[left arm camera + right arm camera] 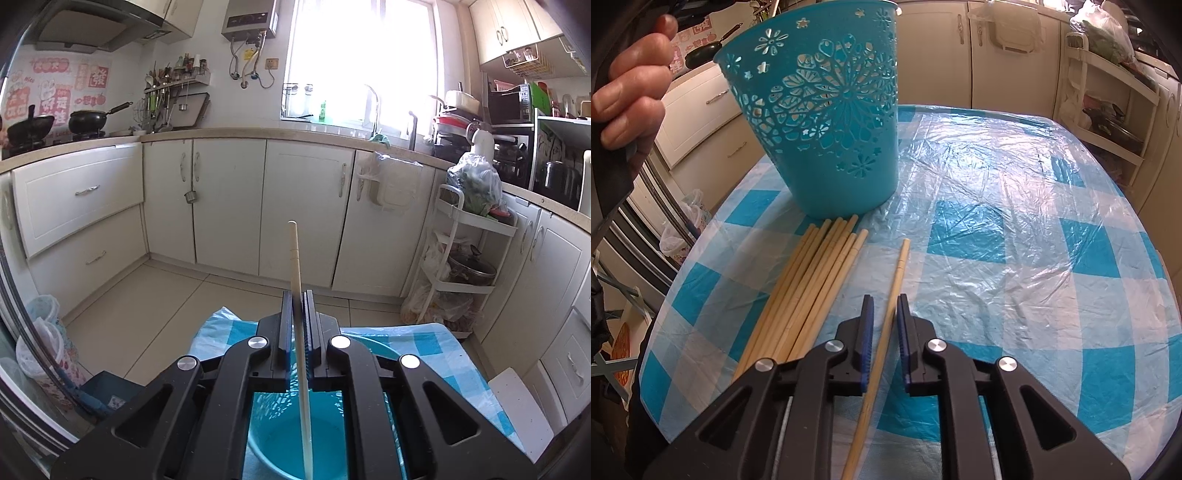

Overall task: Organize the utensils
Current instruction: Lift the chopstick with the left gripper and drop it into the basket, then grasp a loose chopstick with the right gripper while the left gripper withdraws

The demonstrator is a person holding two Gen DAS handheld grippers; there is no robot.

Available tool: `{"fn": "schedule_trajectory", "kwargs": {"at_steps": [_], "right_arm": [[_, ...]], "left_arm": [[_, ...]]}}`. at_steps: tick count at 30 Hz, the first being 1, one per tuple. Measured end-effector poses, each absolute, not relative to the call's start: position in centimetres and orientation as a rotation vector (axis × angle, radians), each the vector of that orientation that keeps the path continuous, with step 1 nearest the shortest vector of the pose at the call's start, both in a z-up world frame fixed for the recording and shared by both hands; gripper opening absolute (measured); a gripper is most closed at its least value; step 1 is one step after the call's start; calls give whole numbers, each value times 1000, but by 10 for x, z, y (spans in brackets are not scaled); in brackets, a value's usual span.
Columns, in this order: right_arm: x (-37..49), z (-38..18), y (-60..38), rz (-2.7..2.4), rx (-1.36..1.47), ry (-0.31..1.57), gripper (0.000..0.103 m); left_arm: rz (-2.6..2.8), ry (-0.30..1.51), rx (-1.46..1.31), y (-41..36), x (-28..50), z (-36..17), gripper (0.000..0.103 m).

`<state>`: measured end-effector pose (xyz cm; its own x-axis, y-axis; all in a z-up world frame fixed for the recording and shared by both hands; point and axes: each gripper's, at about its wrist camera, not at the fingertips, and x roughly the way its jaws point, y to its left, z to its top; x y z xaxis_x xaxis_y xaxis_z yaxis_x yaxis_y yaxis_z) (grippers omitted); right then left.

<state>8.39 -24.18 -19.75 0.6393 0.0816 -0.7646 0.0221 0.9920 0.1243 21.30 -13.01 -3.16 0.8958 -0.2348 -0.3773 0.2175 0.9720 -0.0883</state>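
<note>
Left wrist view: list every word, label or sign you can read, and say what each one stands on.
"發": pink sticker on the wall behind the stove.
Other pink wall stickers: Chinese characters, too blurred to read.
Water heater panel: markings too small.
Green bottle on the windowsill: label unreadable.

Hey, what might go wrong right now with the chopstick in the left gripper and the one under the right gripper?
1. The left gripper is shut on a pale wooden chopstick above the teal perforated plastic basket; released askew, it may miss.
2. The right gripper stands open around a single wooden chopstick on the blue checked tablecloth; it could roll.
3. The chopstick pile lies close; jaws might snag it.
</note>
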Motion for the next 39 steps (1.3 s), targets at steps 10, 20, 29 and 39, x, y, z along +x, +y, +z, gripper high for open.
{"fn": "schedule_trajectory", "kwargs": {"at_steps": [10, 20, 29, 39], "right_arm": [[84, -198, -241, 35, 128, 880, 14], [84, -198, -241, 35, 127, 882, 15], [84, -198, -240, 16, 92, 892, 5], [64, -173, -257, 40, 243, 842, 5]], "left_arm": [[-247, 398, -108, -119, 224, -23, 5], [-237, 424, -124, -110, 222, -25, 7], [-132, 394, -45, -69, 145, -39, 92], [-132, 677, 82, -50, 121, -130, 95]]}}
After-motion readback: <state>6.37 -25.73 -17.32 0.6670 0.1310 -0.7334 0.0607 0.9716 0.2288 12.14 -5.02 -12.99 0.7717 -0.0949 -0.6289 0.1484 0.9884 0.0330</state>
